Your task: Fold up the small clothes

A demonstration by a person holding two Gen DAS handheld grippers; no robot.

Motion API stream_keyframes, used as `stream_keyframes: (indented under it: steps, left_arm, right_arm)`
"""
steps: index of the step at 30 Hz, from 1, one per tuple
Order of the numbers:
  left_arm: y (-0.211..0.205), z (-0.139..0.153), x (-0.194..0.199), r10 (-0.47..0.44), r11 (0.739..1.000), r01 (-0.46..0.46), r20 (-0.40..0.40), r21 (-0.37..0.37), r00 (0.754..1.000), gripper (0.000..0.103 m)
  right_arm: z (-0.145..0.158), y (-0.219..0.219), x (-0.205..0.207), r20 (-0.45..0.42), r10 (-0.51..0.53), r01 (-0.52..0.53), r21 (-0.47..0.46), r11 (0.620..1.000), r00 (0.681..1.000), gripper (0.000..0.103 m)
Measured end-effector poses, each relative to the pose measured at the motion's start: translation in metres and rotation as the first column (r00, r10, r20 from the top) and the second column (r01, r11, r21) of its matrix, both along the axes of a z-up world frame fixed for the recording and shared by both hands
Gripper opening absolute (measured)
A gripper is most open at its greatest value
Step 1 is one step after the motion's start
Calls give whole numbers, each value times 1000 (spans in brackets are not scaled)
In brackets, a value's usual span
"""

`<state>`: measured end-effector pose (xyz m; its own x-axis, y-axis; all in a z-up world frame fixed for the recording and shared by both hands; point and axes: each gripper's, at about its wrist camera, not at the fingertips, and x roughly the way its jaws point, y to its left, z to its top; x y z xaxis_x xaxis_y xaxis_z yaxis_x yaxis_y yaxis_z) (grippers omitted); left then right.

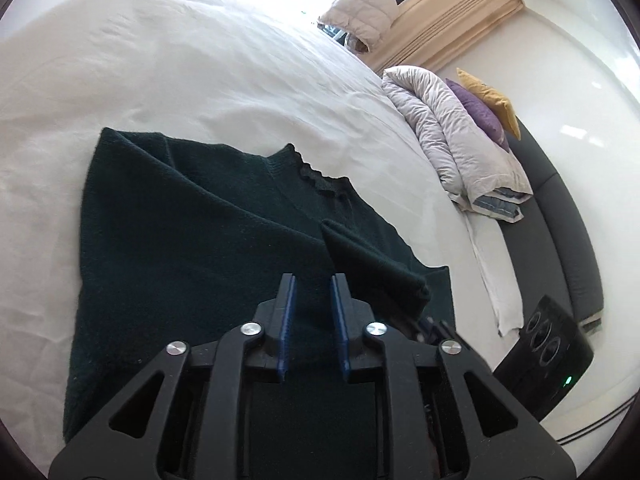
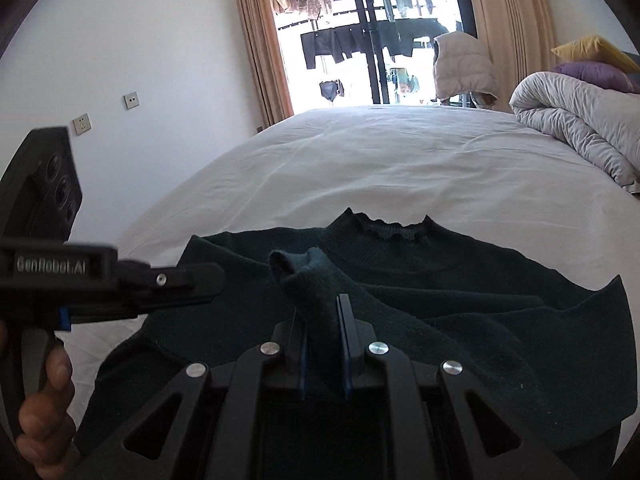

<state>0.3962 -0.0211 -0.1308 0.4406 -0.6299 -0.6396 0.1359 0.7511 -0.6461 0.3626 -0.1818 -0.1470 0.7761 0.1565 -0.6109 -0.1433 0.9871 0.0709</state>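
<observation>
Two blue-padded fingers (image 2: 344, 344) of the right gripper (image 2: 322, 344) pinch a sleeve (image 2: 312, 280) of the dark green sweater (image 2: 460, 320), its cuff sticking up past the tips, probably so it can be laid across the body as a fold. The left gripper (image 1: 313, 320) hovers over the sweater, fingers narrowly parted and holding nothing. Both tilt downward. The sweater lies spread on the white bed (image 2: 360, 160); a hand (image 2: 48, 400) grips the left handle.
</observation>
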Motion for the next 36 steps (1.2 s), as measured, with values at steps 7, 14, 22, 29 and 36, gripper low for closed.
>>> stream_keyframes:
  steps: [7,14,22,29,36]
  left_arm:
    - [-13,-15,41,-92,993,77,-183,-86,979,77]
    - [-16,-31,71,-89,994,65,-274,-93,958,77]
    - [-39,-39,85,-180,980,146,-296,-132,938,76]
    - [-51,-34,93,-216,975,193,-272,-111,938,7]
    - [-41,-26,81,-168,986,159,-229,-56,959,6]
  right_arm:
    - [0,16,-14,60,37,-27,-148,989,998,14]
    - [-2,34,-25,95,84,-56,-266,962,992,14]
    - [-5,45,-26,118,111,-67,-328,942,987,14]
    - [-7,48,-26,98,115,-79,-316,946,989,15]
    - [8,4,-65,67,94,-84,-134,987,993,48]
